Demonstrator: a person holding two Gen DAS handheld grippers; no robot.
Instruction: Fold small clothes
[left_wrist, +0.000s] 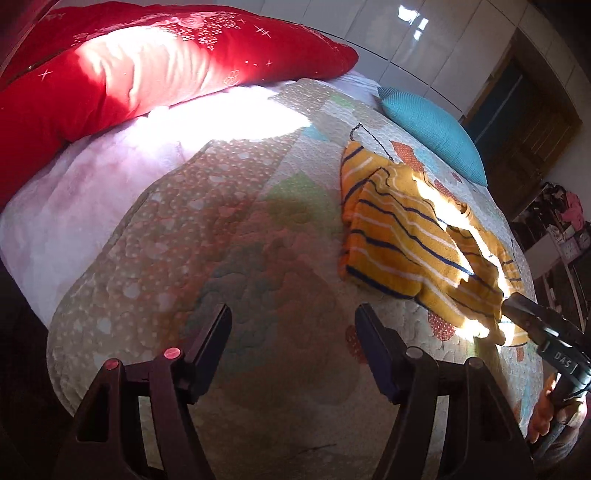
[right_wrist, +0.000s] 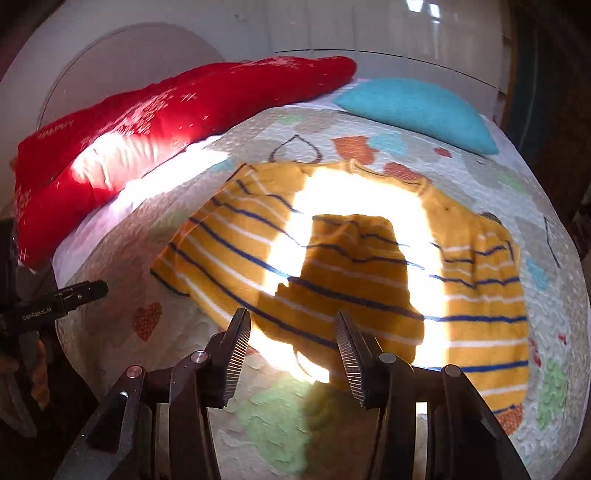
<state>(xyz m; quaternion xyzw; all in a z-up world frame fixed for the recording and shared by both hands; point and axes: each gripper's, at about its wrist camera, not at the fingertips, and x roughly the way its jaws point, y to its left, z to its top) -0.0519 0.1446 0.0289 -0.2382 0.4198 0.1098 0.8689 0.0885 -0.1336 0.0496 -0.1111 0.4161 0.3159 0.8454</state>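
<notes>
A small yellow garment with navy and white stripes (right_wrist: 332, 280) lies partly folded on the patterned quilt (right_wrist: 280, 417); it also shows in the left wrist view (left_wrist: 402, 236) at the right. My right gripper (right_wrist: 291, 332) is open, its tips over the garment's near edge, holding nothing. It shows in the left wrist view (left_wrist: 517, 301) at the garment's near corner. My left gripper (left_wrist: 291, 325) is open and empty over bare quilt (left_wrist: 229, 236), left of the garment. It appears at the left edge of the right wrist view (right_wrist: 92, 290).
A red pillow (left_wrist: 129, 70) lies at the back left of the bed and a teal cushion (left_wrist: 432, 129) at the back right. A strong patch of sunlight falls across the garment. White wardrobe doors (left_wrist: 406, 33) stand behind; a shelf (left_wrist: 557, 225) is at the right.
</notes>
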